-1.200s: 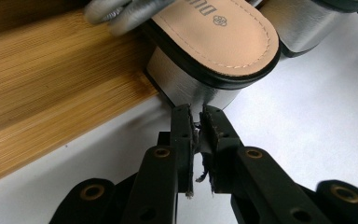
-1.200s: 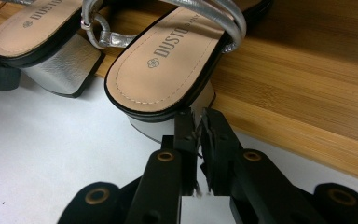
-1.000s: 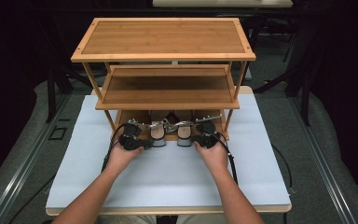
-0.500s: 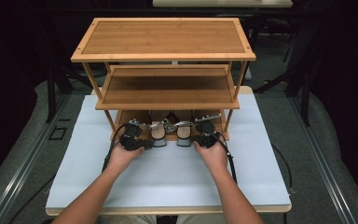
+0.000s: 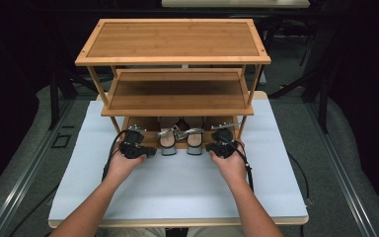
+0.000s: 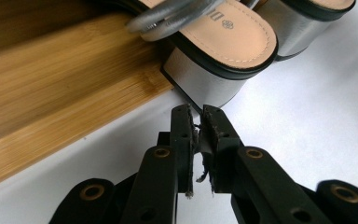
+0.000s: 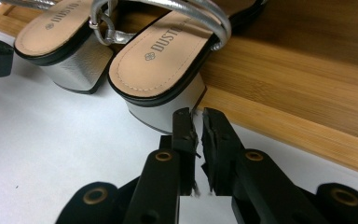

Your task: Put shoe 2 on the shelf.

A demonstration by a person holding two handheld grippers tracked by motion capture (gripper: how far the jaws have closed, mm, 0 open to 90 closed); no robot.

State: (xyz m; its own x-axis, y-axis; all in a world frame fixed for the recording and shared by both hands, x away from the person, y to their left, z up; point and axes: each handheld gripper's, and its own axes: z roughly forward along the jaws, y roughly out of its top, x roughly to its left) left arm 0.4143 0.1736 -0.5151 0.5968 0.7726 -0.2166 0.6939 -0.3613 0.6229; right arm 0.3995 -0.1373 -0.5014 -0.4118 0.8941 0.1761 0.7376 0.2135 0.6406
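Jaws on your left tool [image 6: 198, 126] are pressed nearly together with only a sliver between the frayed pads, and nothing is caught in them. Its tip sits low over the white surface [image 6: 307, 116], just in front of the silver block heel of the nearer sandal [image 6: 223, 51], close to it though you cannot tell whether it touches. A second silver heel shows beyond, at the upper right of the left gripper view.

Your right tool [image 7: 196, 128] is likewise narrowed to a thin gap and empty. Its tip is just short of the heel of the other sandal [image 7: 161, 65], whose tan insole carries printed lettering and whose silver strap [image 7: 168, 7] arches over it. The partner sandal lies just beside it to the left in the right gripper view.

From the high view, your left hand [image 5: 121, 165] and right hand [image 5: 232, 165] rest on the surface, each holding its tool at either side of the pair. The sandals stand side by side on the bottom shelf of the wooden rack [image 5: 172, 59], heels pointing toward you and jutting over the shelf's front edge. The rack stands on the far half of the surface, its middle and top shelves bare.
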